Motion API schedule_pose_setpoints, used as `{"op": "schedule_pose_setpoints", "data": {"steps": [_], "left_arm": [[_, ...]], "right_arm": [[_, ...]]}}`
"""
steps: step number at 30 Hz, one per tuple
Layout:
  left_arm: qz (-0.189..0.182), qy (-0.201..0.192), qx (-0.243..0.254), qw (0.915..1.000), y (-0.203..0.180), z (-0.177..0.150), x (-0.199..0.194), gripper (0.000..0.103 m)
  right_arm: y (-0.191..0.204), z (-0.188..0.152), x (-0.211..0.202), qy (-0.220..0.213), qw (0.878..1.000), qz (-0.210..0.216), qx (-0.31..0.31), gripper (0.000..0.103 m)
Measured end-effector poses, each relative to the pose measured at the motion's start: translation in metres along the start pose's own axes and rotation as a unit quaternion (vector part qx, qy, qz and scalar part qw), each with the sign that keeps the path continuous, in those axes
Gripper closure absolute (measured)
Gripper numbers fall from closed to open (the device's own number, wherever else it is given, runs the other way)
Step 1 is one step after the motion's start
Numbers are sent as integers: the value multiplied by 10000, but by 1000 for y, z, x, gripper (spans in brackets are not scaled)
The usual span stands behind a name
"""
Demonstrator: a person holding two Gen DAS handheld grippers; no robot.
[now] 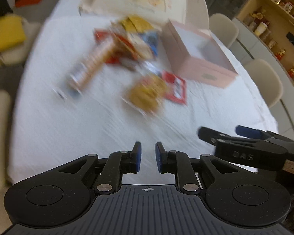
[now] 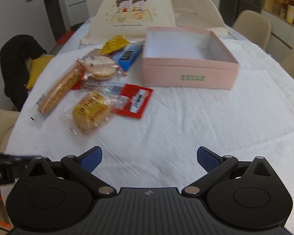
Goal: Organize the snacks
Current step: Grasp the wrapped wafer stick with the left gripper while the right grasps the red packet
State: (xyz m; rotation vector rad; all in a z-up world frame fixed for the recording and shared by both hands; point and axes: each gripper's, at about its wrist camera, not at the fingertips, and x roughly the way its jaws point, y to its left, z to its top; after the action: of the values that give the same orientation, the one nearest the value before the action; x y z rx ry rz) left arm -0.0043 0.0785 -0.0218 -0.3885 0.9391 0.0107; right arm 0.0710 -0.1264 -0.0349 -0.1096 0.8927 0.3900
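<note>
A pile of wrapped snacks lies left of an empty pink box on the white tablecloth. Nearest are a round yellow cracker pack, a red packet and a long biscuit sleeve. Behind lie a round rice-cracker pack, a blue packet and a yellow packet. The left wrist view is blurred; the box and yellow pack show there. My left gripper is empty, jaws narrowly apart. My right gripper is wide open, empty, also in the left view.
A cream cartoon-printed bag stands behind the snacks. Beige chairs ring the table. A black garment on a yellow cushion sits at the left. Shelves with jars are at the right.
</note>
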Motion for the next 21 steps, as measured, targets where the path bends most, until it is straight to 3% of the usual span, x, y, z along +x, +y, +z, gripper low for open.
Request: {"op": "schedule_pose_setpoints", "data": {"steps": [5,9,13,16,18,21], "left_arm": [[328,-361,338,9982,32,47,1,84],[381,-399,303,9980,60,95,18,84],[222,-218,504,9982,74,134,49,84],[-36,175,799,9966,72,145,76,82],[-163,297,988,9945,69,144,89,70],[-101,500,1119,9924,64,138,109,64]], "right_arm": [[27,19,9,-176,9996,-199,-106,0],[51,32,24,61,9997,-150,-175,0],[70,42,38,414,9990,-152,-96,0],[79,44,42,567,9980,-263,-11,0],[83,43,42,622,9973,-383,0,0],[80,40,43,657,9966,-492,110,0]]}}
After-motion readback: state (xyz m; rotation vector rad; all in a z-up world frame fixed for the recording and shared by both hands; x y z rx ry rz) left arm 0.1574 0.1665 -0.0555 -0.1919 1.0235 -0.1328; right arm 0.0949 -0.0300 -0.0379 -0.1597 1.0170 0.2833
